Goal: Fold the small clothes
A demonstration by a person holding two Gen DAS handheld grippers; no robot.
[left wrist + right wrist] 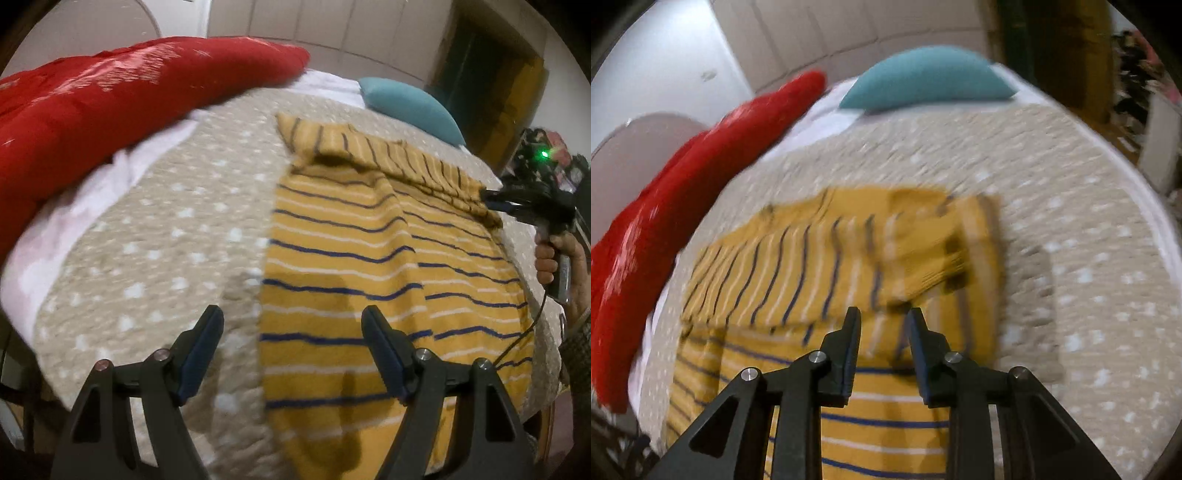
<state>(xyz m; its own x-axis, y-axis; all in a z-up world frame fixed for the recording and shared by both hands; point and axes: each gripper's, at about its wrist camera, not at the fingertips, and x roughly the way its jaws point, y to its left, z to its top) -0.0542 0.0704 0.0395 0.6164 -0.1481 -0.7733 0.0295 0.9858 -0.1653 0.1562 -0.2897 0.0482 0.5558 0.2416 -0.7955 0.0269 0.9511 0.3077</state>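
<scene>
A yellow striped garment (369,266) with blue and white lines lies flat on the bed, its far part folded back across the top. My left gripper (291,325) is open and empty, hovering above the garment's left edge. My right gripper shows at the right of the left wrist view (491,201), at the end of the folded-over strip. In the right wrist view the right gripper (882,317) is open just behind the folded part of the garment (820,258); the view is blurred and no cloth shows between the fingers.
The bed has a beige bedspread (159,236) with white dots. A red quilt (110,99) lies along its left side. A teal pillow (410,107) sits at the far end. A dark doorway and cluttered shelves stand at the right.
</scene>
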